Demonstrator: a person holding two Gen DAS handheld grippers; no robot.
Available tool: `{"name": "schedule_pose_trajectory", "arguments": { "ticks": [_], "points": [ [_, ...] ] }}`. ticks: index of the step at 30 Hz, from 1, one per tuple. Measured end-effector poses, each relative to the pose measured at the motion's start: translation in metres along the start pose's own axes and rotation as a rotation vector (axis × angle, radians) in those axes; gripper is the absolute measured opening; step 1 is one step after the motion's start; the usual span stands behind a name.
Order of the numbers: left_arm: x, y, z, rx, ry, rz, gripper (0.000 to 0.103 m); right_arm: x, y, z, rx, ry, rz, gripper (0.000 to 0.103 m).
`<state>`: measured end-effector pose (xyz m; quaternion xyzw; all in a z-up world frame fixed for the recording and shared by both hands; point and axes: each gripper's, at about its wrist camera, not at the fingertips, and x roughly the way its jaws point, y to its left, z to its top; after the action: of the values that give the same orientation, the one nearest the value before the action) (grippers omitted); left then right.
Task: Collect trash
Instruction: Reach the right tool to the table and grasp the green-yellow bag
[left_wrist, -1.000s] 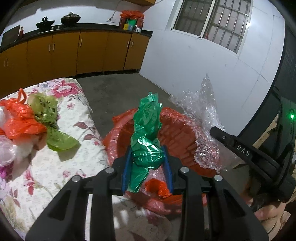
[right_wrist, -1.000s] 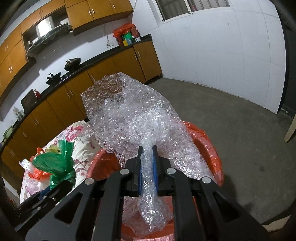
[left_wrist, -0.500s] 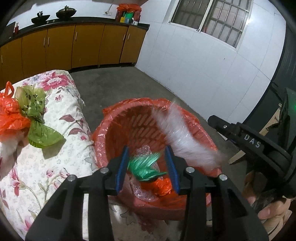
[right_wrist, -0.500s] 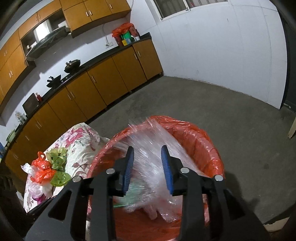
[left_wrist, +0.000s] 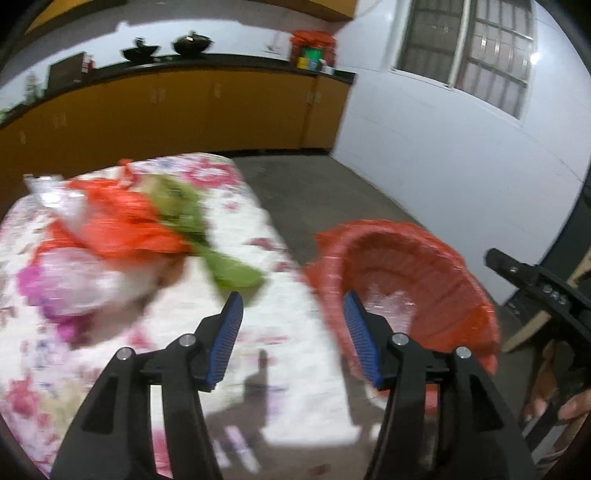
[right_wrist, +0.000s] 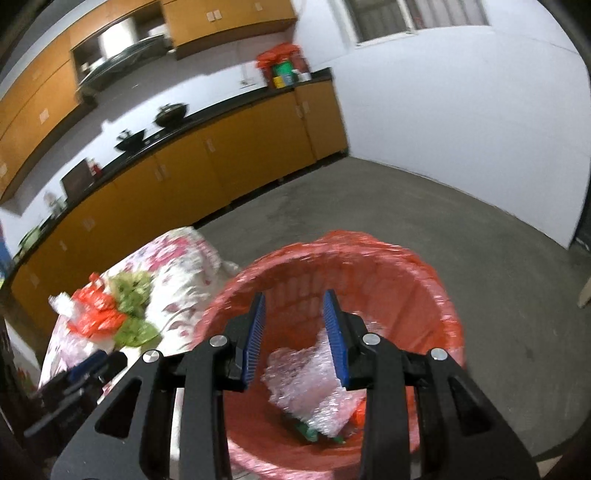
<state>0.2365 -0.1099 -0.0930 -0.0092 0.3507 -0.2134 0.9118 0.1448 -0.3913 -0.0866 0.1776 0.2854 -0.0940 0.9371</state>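
Trash pile (left_wrist: 122, 236) on the floral-covered table (left_wrist: 295, 332): remaining items ahead-left of the left gripper (left_wrist: 291, 336).

Left gripper jaws are opening, nothing between them; the orange, light-green and clear bags lie up and left of its fingertips, so this hand is judged nearer. Right gripper (right_wrist: 293, 339) hangs over the red bin (right_wrist: 424, 273), jaws partly apart and empty. Bubble wrap (right_wrist: 306, 384) and a green bag (right_wrist: 308, 432) lie inside the bin.

No writing can be read for certain. At the right edge of the left wrist view, the right gripper (left_wrist: 546, 291) bears a short pale marking on its black arm, too blurred to read.
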Motion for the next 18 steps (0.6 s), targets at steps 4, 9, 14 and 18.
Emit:
{"name": "schedule_pose_trajectory", "arguments": {
  "ticks": [4, 9, 14, 18],
  "points": [
    [-0.023, 0.041, -0.005, -0.026, -0.038, 0.109, 0.058, 0.003, 0.031, -0.005, -0.071, 0.022, 0.053, 0.034],
    [-0.052, 0.096, -0.013, -0.094, -0.086, 0.250, 0.062, 0.012, 0.082, -0.012, -0.172, 0.064, 0.143, 0.034],
    [-0.078, 0.140, -0.020, -0.166, -0.125, 0.376, 0.067, 0.020, 0.139, -0.019, -0.269, 0.084, 0.226, 0.034],
    [-0.091, 0.165, -0.025, -0.224, -0.139, 0.407, 0.069, 0.046, 0.174, -0.021, -0.307, 0.133, 0.251, 0.034]
  ]
}}
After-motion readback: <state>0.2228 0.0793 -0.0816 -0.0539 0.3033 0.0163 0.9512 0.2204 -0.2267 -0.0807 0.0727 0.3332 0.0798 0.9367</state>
